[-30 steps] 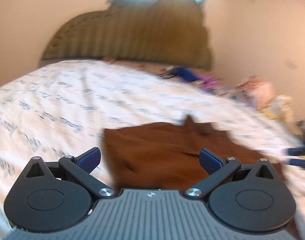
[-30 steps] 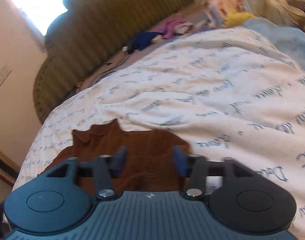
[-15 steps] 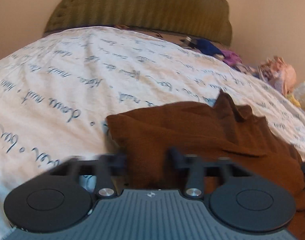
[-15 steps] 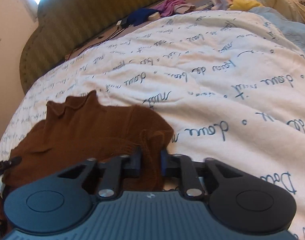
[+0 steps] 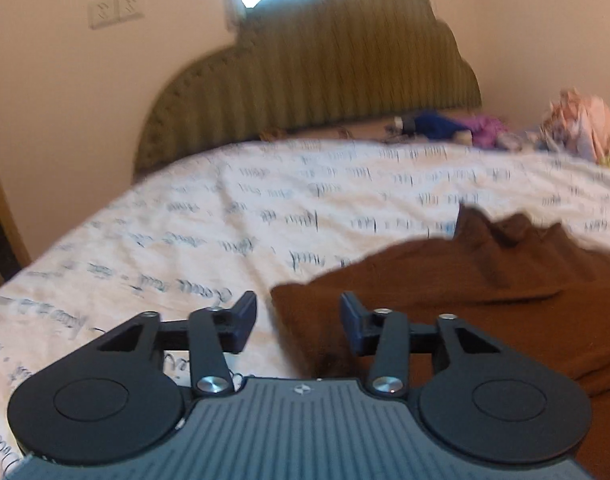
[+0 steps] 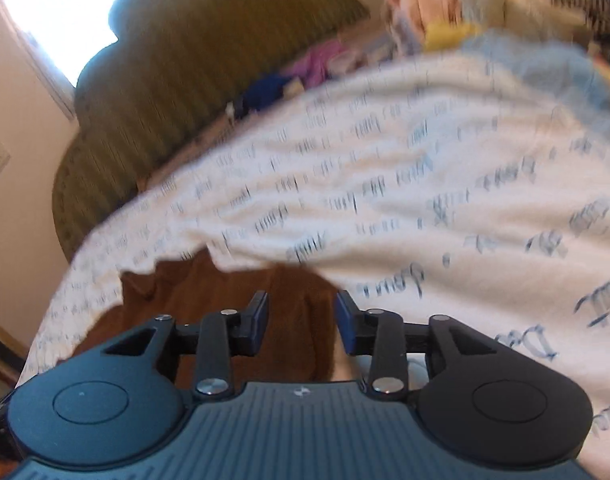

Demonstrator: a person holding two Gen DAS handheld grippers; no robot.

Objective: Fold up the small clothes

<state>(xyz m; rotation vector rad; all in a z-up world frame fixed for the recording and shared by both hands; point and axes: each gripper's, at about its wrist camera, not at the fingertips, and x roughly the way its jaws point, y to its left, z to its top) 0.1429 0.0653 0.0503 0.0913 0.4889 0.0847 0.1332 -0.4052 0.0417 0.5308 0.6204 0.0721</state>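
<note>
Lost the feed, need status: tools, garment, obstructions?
Left tool open, right tool open, neither gripping. Brown garment bunched on the bedsheet under both. Nothing in the way.

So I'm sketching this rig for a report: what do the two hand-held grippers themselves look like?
Both look alike. The left hand-held gripper has a grey ribbed body with a small white logo, two round black discs at the sides, black linkage arms with silver screws, and dark blue pads on its fingers. The right hand-held gripper matches it. No cables or sleeves show.
</note>
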